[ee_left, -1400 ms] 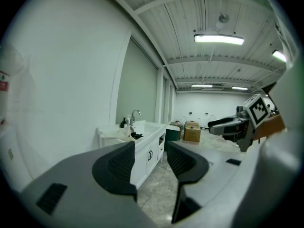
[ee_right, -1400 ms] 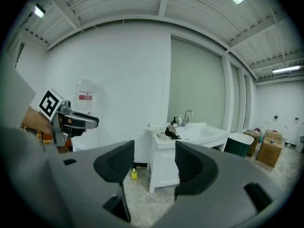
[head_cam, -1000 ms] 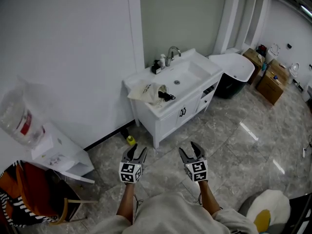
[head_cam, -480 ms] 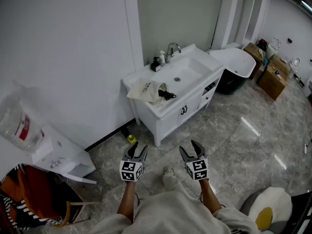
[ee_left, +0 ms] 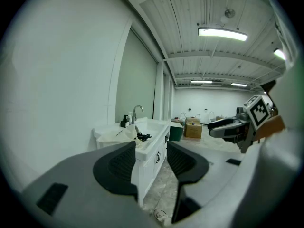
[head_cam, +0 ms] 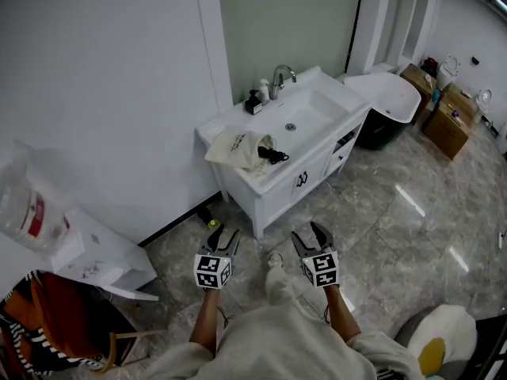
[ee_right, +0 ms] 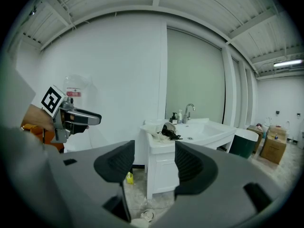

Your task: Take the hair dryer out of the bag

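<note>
Facing: a person stands on the grey marbled floor, turned toward the white vanity [head_cam: 277, 182], with a gripper in each hand held out side by side, well short of the vanity.
Left gripper [head_cam: 223, 232]: jaws released and spread apart, with nothing between them. Only the vanity's near corner shows far off through the gap.
Right gripper [head_cam: 307, 234]: jaws likewise released and wide, gripping nothing. The vanity's front stands in the distance beyond them.
Bag [head_cam: 236, 146]: pale cloth, crumpled on the vanity's countertop at the end left of the basin, its mouth turned toward the basin.
Hair dryer [head_cam: 272, 155]: a dark shape with a black cord, poking from the bag's mouth on the vanity top, between the bag and the basin. It is too small to tell how much of it sits inside.
Faucet [head_cam: 279, 78]: chrome, upright at the back edge of the vanity, behind the basin.
Bottles: a dark one [head_cam: 253, 104] and a white one [head_cam: 264, 93], just left of the faucet on the vanity's back edge.
Yellow bottle [head_cam: 212, 223]: on the floor near the vanity's left leg, close to the wall.
Tub [head_cam: 390, 103]: white with a dark base, just beside the vanity's right end.
Cardboard boxes [head_cam: 447, 125]: on the floor, beyond the tub from the vanity.
Water jug [head_cam: 25, 206]: clear, tilted on a white stand, well to the left of the vanity along the same wall.
</note>
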`<state>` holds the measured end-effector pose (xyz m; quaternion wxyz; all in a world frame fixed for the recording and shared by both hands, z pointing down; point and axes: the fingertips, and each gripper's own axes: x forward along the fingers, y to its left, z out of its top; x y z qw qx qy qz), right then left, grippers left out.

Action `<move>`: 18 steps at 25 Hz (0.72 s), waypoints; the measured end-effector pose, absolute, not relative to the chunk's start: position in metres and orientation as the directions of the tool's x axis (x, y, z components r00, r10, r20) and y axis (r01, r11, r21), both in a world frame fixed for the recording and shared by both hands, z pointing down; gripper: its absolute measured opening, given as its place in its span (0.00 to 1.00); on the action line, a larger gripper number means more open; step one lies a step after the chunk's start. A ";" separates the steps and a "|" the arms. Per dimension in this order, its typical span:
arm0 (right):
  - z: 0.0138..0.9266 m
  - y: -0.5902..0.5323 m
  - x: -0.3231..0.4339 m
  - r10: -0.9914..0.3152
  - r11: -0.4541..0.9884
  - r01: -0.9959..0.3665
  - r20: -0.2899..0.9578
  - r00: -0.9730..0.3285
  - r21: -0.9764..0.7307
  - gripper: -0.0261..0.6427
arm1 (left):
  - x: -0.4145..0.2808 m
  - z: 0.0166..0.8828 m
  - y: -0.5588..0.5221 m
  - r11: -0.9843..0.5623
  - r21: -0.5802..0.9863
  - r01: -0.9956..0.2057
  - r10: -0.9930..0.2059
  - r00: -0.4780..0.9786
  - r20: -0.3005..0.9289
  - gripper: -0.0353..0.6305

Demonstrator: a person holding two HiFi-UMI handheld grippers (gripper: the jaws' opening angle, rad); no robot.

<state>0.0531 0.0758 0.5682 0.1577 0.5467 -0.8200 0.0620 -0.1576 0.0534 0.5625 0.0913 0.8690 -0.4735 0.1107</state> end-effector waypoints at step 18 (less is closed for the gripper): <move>0.565 -0.114 0.087 -0.859 0.428 -0.902 0.335 -0.388 0.053 0.41 | -0.107 0.546 -0.142 -0.549 0.035 -0.835 -0.793 0.533 0.294 0.35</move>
